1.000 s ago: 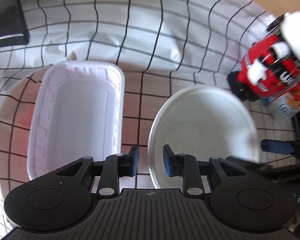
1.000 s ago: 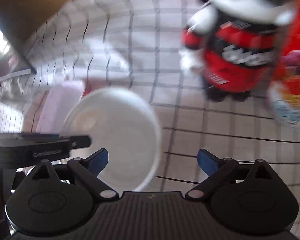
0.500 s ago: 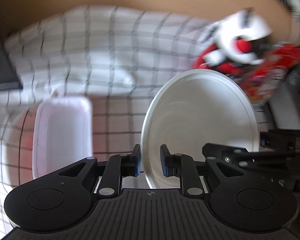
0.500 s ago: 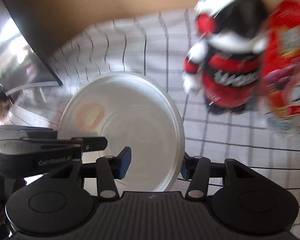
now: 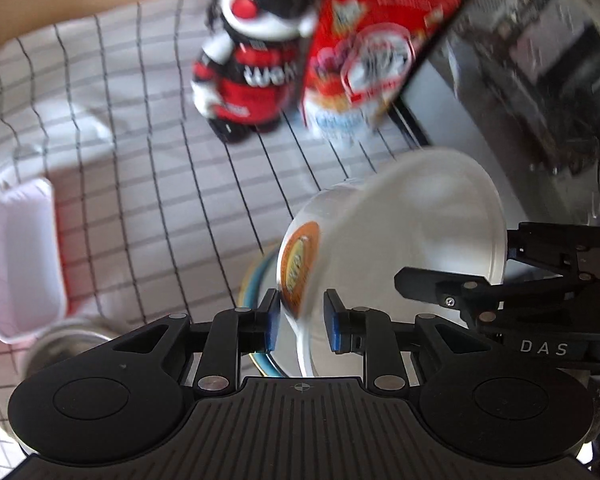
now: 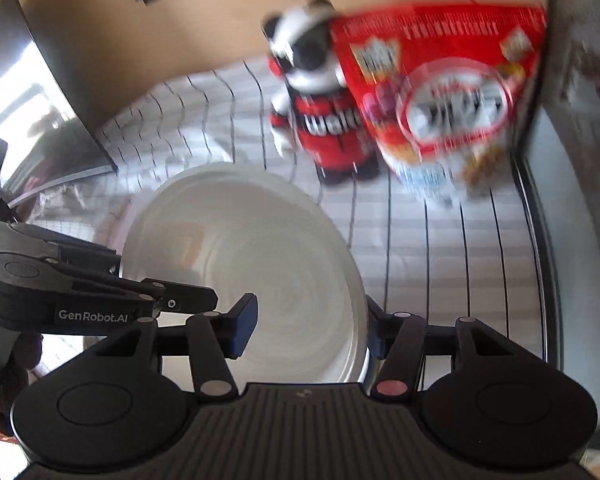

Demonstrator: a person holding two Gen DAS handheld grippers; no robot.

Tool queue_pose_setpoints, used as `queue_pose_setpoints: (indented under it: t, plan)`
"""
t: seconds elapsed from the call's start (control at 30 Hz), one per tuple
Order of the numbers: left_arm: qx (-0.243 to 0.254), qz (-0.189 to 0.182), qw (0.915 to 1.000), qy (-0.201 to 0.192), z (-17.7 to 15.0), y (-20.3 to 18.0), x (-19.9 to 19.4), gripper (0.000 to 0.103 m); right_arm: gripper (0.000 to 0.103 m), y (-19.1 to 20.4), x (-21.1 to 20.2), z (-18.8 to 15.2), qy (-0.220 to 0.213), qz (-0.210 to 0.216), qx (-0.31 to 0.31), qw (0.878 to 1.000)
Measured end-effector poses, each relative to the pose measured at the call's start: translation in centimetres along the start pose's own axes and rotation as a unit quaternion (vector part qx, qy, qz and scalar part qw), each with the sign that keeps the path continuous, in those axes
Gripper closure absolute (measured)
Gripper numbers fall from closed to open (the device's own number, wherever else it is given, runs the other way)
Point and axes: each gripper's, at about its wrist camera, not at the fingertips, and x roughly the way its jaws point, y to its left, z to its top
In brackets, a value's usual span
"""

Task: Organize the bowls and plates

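A white bowl (image 5: 412, 220) with an orange sticker underneath is tilted in the air, blurred. My left gripper (image 5: 300, 320) has its jaws on either side of the bowl's near rim with a visible gap, so it looks open. In the right wrist view the bowl (image 6: 260, 256) fills the middle; my right gripper (image 6: 308, 328) spans its near rim, the jaws wide apart, the right one behind the rim. A blue-rimmed plate (image 5: 256, 284) lies under the bowl. The right gripper shows in the left view (image 5: 500, 280).
A red and black plush toy (image 5: 256, 60) and a red snack bag (image 5: 364, 60) stand at the back of the checked cloth (image 5: 140, 200). A white rectangular tray (image 5: 20, 256) lies left, a metal bowl (image 5: 68, 340) near it. A dark appliance (image 5: 540, 80) stands right.
The bowl has been lifted from the cloth and carried right, over the blue-rimmed plate, tilting over. The left jaws, pinched on its rim half a second ago, have opened a little.
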Motion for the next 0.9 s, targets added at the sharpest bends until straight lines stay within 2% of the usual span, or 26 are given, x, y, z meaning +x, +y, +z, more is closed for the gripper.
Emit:
queue_pose_setpoints:
  t: [0.1, 0.17, 0.23, 0.3, 0.4, 0.63, 0.9]
  plan:
    - [-0.017, 0.002, 0.9998, 0.01, -1.3, 0.2, 1.6, 0.074, 0.035, -1.0, 2.5, -2.0, 0.032, 0.0, 0.022, 0.999]
    - [-0.02, 0.018, 0.9996, -0.004, -1.8, 0.2, 1.8, 0.073, 0.03, -1.4, 3.5, -2.9, 0.04, -0.019, 0.034, 0.998]
    - [-0.025, 0.018, 0.9993, -0.022, -2.2, 0.5, 1.4, 0.073, 0.024, -1.3, 3.9, -3.5, 0.035, -0.027, 0.034, 0.998]
    - [-0.029, 0.019, 0.9986, -0.04, -2.6, 0.6, 0.9, 0.073, 0.022, -1.2, 3.8, -4.0, 0.024, -0.023, 0.034, 0.999]
    - [-0.016, 0.041, 0.9976, -0.053, -2.8, 0.3, 0.7, 0.073, 0.021, -0.9, 3.8, -4.4, 0.013, -0.031, 0.03, 0.999]
    - [-0.021, 0.045, 0.9977, -0.046, -3.5, 0.7, 1.2, 0.073, 0.019, -1.2, 4.2, -4.5, 0.004, -0.031, 0.042, 0.999]
    - [-0.081, 0.001, 0.995, -0.059, -4.8, 2.5, 3.5, 0.073, 0.018, -2.4, 7.1, -5.7, 0.027, -0.021, 0.078, 0.996]
